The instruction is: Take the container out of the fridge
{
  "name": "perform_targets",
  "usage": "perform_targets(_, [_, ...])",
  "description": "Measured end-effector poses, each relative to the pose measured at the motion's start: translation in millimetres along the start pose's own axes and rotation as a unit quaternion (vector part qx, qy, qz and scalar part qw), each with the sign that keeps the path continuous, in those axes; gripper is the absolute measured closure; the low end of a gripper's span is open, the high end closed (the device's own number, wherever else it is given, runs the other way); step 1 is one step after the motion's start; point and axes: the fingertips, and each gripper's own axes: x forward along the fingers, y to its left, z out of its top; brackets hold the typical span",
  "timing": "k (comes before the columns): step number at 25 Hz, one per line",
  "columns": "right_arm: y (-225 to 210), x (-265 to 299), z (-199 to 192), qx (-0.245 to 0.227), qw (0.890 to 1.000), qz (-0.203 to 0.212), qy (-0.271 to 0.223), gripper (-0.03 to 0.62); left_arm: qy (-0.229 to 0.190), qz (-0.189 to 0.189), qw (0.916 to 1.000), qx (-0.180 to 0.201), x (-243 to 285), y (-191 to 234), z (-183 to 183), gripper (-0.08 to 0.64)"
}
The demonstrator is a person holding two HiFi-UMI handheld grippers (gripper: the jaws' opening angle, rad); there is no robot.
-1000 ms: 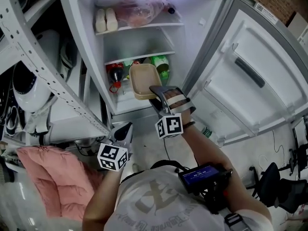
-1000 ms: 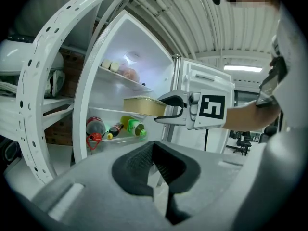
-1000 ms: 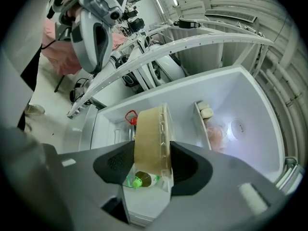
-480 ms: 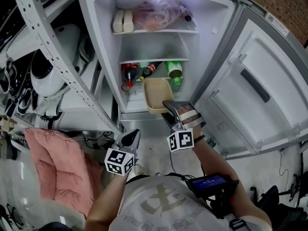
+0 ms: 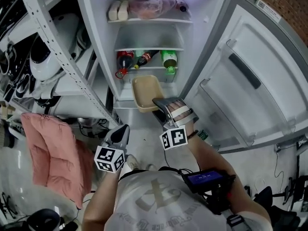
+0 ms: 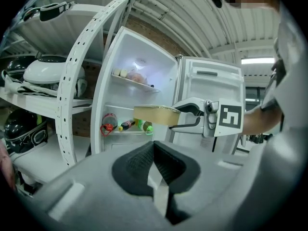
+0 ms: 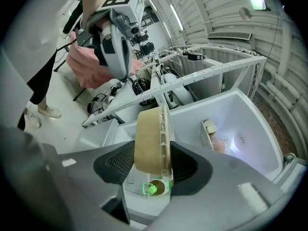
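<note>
Two grippers are in your hands. The right gripper (image 7: 154, 165) has its dark ribbed jaws partly apart and clamped on one short end of the tan rectangular plastic container (image 7: 150, 138). That container has rounded corners, smooth walls and a clear plastic edge along its rim. From the head view its inside looks plain tan, and no contents can be made out. You hold it in the air just in front of the open fridge, below the bottle shelf and touching no shelf. The left gripper (image 6: 156, 177) has its jaws pressed together with nothing between them. It hangs low at your left side, well apart from the container.

Beyond the container stands the white upright fridge (image 5: 96, 42), lit inside, with its smooth white door (image 5: 250, 81) swung wide to your right. On its top shelf lie two pale rounded packs (image 5: 116, 9) beside a crinkled clear bag of pinkish food (image 5: 149, 5). On the shelf below lie a dark cola bottle with a red label (image 5: 124, 61), a smaller dark bottle (image 5: 144, 59) and a green bottle (image 5: 169, 60). To your left are a white perforated metal rack (image 5: 53, 47) and a soft pink quilted cushion (image 5: 53, 153).
</note>
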Motion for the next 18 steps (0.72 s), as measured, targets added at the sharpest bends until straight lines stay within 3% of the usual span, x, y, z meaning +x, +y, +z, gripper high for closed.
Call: perform_targets(18, [54,-47,55,-0.039,0.994,0.028,-0.095,0.36,-0.02,0.085,0.9958,-0.027,-64,-16,-33,0.558])
